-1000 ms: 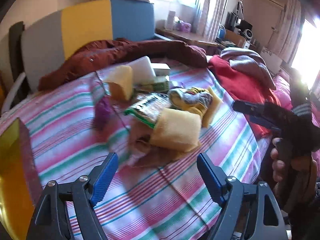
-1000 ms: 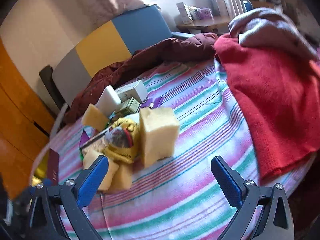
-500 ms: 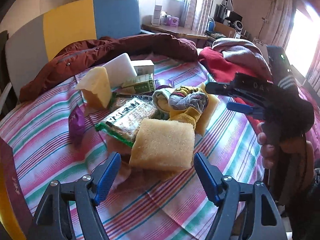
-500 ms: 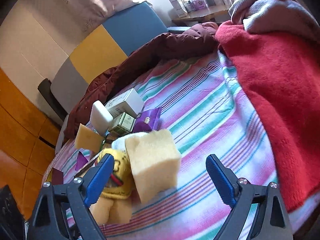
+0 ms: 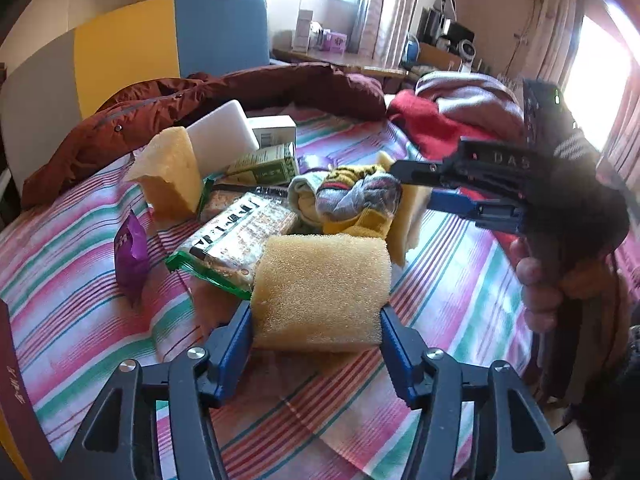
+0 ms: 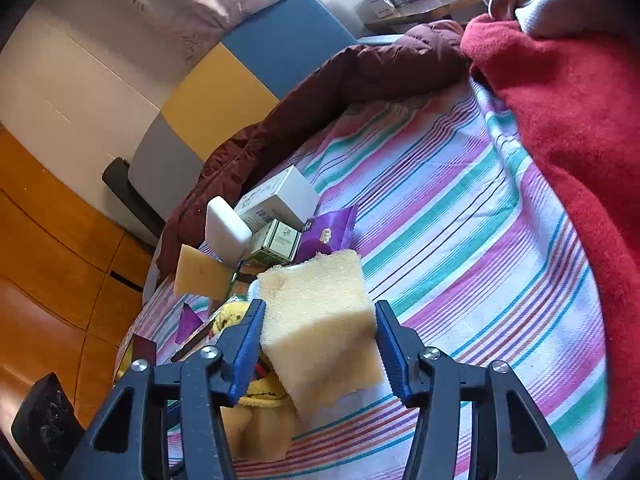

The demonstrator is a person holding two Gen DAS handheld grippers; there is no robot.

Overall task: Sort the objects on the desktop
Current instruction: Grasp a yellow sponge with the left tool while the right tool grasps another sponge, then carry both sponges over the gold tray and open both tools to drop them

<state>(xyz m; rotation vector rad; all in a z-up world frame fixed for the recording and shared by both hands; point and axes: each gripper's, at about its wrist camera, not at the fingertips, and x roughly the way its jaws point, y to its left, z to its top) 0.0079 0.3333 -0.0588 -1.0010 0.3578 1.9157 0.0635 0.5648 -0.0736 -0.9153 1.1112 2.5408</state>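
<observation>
A heap of small objects lies on the striped bedsheet (image 5: pixel 448 280). My left gripper (image 5: pixel 316 340) has its jaws closing on a yellow sponge (image 5: pixel 320 288) at the heap's near edge, and both blue pads touch its sides. My right gripper (image 6: pixel 320 344) has its jaws closing too, with its pads against a paler sponge block (image 6: pixel 316 320) on the heap's right side. In the left wrist view the right gripper (image 5: pixel 416 186) reaches in from the right, held by a hand (image 5: pixel 536 280).
The heap also holds a green snack packet (image 5: pixel 236 236), a sock bundle (image 5: pixel 352 196), a purple sachet (image 5: pixel 130 256), a sponge wedge (image 5: pixel 172 176), a white block (image 5: pixel 224 132) and two small boxes. A maroon jacket (image 5: pixel 240 92) lies behind, a red blanket (image 6: pixel 580 140) to the right.
Both grippers came forward and down onto the heap. Their jaws went from wide apart to touching a sponge each.
</observation>
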